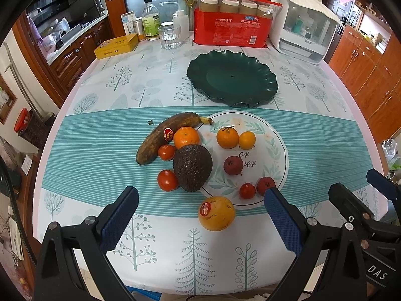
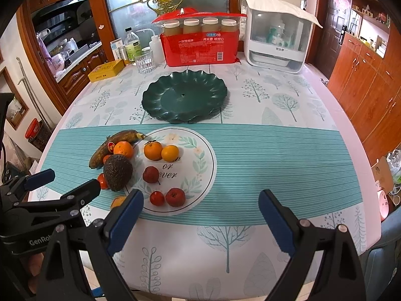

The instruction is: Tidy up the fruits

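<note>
— Fruit first: where does it sit?

— Mid-frame in the left wrist view, on the striped teal band of the tablecloth (image 1: 100,150). A browned banana (image 1: 160,139) lies at the left, with a mandarin (image 1: 186,137) and a tomato (image 1: 166,152) against it. The avocado (image 1: 192,166) straddles the edge of the white printed plate (image 1: 273,148), a second tomato (image 1: 167,180) just left of it.

— And on the plate itself?

— Two small oranges (image 1: 235,137) touching side by side, a dark red fruit (image 1: 233,165) below them, and a tomato with another red fruit (image 1: 265,185) at the lower rim. A large stickered orange (image 1: 216,213) rests off the plate, lower centre.

— The green dish?

— The scalloped green dish (image 1: 233,79) stands above the plate, nothing in it.

— Grippers?

— The left gripper (image 1: 200,222) is released, jaws spread wide, holding nothing, the big orange lying between the fingers, untouched. The right gripper (image 2: 200,222) is likewise spread over bare cloth, lower centre of its view.
</note>
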